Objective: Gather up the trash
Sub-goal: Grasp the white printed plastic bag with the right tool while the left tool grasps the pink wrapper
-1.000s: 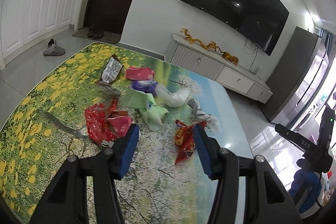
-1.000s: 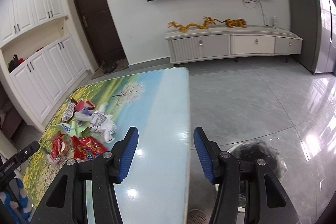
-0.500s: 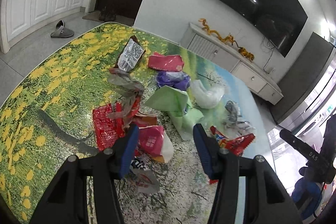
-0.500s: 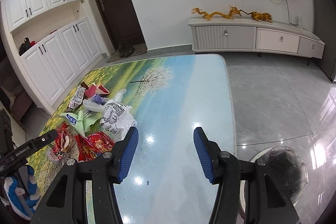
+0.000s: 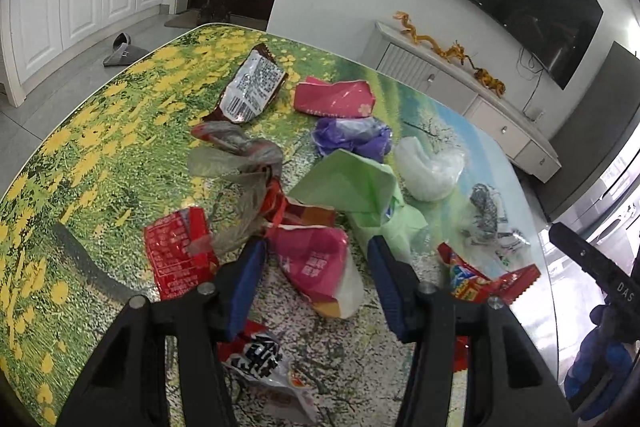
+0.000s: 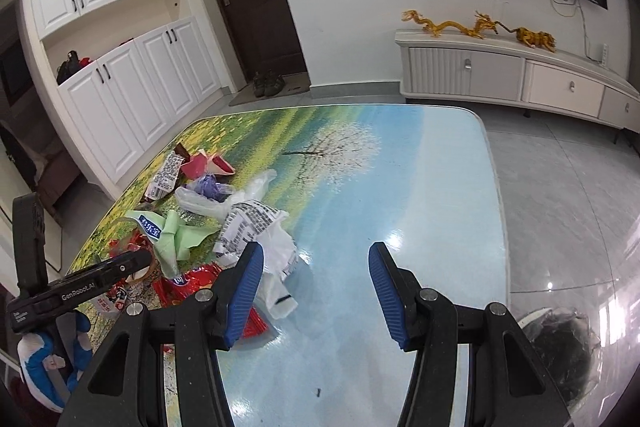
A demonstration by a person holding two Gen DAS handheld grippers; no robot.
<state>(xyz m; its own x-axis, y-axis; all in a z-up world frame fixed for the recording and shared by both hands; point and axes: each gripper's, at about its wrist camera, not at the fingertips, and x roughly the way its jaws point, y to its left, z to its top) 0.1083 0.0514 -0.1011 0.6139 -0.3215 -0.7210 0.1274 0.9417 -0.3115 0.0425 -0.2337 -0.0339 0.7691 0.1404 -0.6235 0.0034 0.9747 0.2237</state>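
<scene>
Left gripper [image 5: 316, 267]: jaws parted, blue pads clear on both sides, nothing pinched, tilted downward. Right gripper [image 6: 316, 269]: same, jaws apart with an empty gap between the pads, tilted downward. In the right wrist view the left gripper's black body sits at lower left, held by a hand [image 6: 38, 359] in a blue-and-white glove. In the left wrist view the right gripper's body shows at far right.
</scene>
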